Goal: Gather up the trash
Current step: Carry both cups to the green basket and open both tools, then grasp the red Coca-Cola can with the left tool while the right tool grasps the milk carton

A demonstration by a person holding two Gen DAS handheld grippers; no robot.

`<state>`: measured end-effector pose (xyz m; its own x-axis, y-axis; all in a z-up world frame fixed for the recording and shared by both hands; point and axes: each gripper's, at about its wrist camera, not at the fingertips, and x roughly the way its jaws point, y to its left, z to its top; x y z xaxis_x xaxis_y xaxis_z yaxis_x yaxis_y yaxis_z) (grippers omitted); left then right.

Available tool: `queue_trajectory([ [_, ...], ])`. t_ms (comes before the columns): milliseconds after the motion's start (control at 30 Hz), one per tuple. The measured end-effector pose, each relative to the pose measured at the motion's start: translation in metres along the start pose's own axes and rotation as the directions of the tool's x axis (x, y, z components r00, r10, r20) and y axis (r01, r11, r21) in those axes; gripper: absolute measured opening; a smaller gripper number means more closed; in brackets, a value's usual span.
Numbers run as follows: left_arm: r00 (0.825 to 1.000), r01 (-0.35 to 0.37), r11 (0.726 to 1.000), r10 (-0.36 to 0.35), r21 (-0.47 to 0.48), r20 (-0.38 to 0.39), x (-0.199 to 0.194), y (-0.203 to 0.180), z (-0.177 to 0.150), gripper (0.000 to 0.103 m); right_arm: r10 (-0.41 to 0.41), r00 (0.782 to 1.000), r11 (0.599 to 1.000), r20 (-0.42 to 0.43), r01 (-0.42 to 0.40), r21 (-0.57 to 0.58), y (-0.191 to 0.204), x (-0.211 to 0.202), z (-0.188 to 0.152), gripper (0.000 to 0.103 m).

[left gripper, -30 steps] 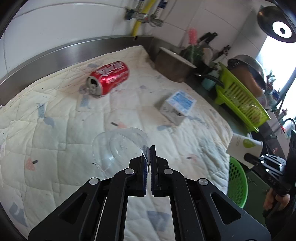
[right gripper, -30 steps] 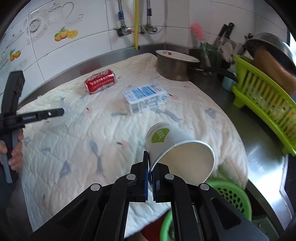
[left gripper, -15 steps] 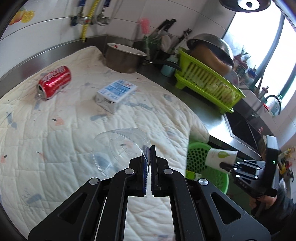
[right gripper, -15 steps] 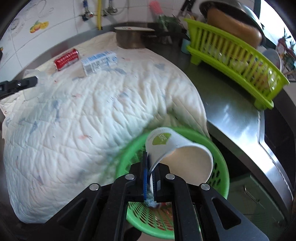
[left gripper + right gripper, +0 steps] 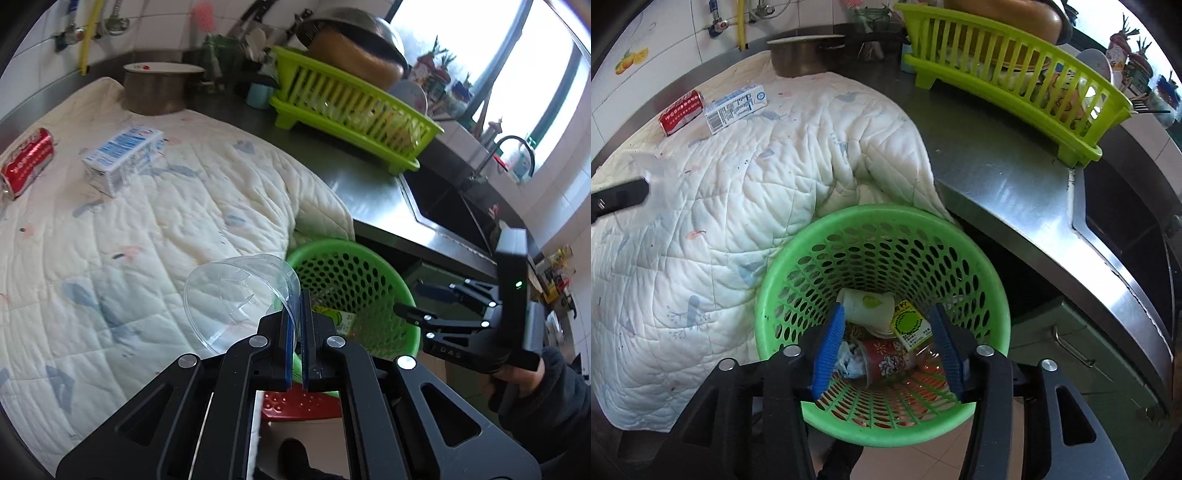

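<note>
My right gripper (image 5: 886,350) hangs over the green bin (image 5: 775,266) with its jaws wide apart and nothing between them. Just past the blue pads (image 5: 827,343) the paper cup (image 5: 866,304) lies on its side at the bottom of the bin, among a yellow-green carton (image 5: 910,325), a red printed cup (image 5: 884,360) and some crumpled scraps. So that piece counts as binned, by my reading.

My left gripper (image 5: 297,332) is clamped together on the rim of a clear plastic cup (image 5: 236,295), the wall of the cup pinched between the pads. The cup hangs over the near edge of the quilt (image 5: 155,229), just beside the bin (image 5: 351,284) but not above its mouth. I judge this as the next piece to go: swing across to the opening, then let go.

Farther back on the quilt two pieces lie untouched: the blue-and-white box (image 5: 123,158), and beyond it the red can (image 5: 27,160) on its side near the far edge. I would call the job roughly half done: bin partly filled, one cup in my grip, two items left to fetch.
</note>
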<state>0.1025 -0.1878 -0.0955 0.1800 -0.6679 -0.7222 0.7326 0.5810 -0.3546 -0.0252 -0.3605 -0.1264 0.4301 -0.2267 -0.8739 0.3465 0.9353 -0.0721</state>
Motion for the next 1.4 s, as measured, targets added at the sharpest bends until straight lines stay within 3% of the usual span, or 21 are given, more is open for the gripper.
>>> queue_trajectory([
  [200, 0.997, 0.035, 0.999, -0.032, 0.033, -0.076, 0.036, -0.024, -0.004, 0.002, -0.021, 0.999, 1.000, 0.048, 0.021, 0.008, -0.009, -0.021, 0.002, 0.064],
  [500, 0.978, 0.103, 0.993, -0.090, 0.063, -0.189, 0.091, -0.058, -0.017, 0.005, -0.057, 0.993, 0.998, 0.105, 0.055, 0.020, -0.023, -0.051, 0.002, 0.066],
  [567, 0.973, 0.116, 0.991, -0.101, 0.061, -0.206, 0.099, -0.062, -0.019, 0.013, -0.064, 0.992, 0.998, 0.110, 0.061, 0.027, -0.028, -0.055, 0.001, 0.066],
  [633, 0.973, 0.108, 0.992, -0.093, 0.061, -0.211, 0.104, -0.066, -0.022, 0.046, -0.069, 0.991, 0.997, 0.114, 0.066, 0.035, -0.032, -0.058, -0.001, 0.066],
  [767, 0.970, 0.113, 0.992, -0.097, 0.058, -0.224, 0.110, -0.069, -0.027, 0.048, -0.075, 0.991, 0.997, 0.114, 0.071, 0.043, -0.037, -0.060, -0.005, 0.066],
  [1000, 0.975, 0.089, 0.995, -0.079, 0.040, -0.208, 0.098, -0.059, -0.028, 0.048, -0.066, 0.991, 0.997, 0.119, 0.062, 0.038, -0.035, -0.059, -0.002, 0.066],
  [1400, 0.994, -0.043, 0.999, 0.043, -0.001, -0.103, 0.043, -0.005, -0.011, 0.055, -0.012, 0.989, 0.999, 0.147, 0.016, -0.027, 0.004, -0.049, 0.030, 0.074],
])
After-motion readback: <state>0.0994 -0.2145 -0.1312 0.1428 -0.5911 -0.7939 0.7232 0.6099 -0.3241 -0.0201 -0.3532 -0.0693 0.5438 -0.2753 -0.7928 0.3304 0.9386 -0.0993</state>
